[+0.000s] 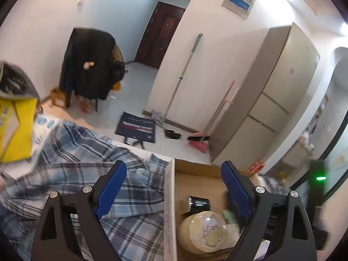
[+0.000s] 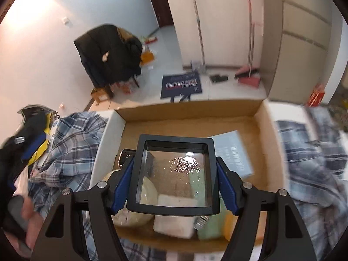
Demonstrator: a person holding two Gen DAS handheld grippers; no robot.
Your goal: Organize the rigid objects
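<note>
My right gripper [image 2: 175,174] is shut on a black-framed clear rectangular lid [image 2: 174,174] and holds it above the open cardboard box [image 2: 191,111]. Inside the box lie a pale yellow round container [image 2: 150,193], a black cylinder [image 2: 125,156], a white block [image 2: 174,224], a pale green item [image 2: 209,228] and a grey-blue box [image 2: 235,152]. My left gripper [image 1: 174,180] is open and empty over the box's left wall [image 1: 169,195]; the round container [image 1: 204,232] and black cylinder [image 1: 199,202] show below it.
A blue plaid shirt [image 1: 87,152] lies left of the box, with more plaid cloth [image 2: 315,152] on its right. A yellow bag [image 1: 15,128] sits far left. Beyond are a coat-draped chair [image 1: 91,65], a dark mat [image 1: 137,128], a broom with pink dustpan [image 1: 200,141] and a fridge [image 1: 271,97].
</note>
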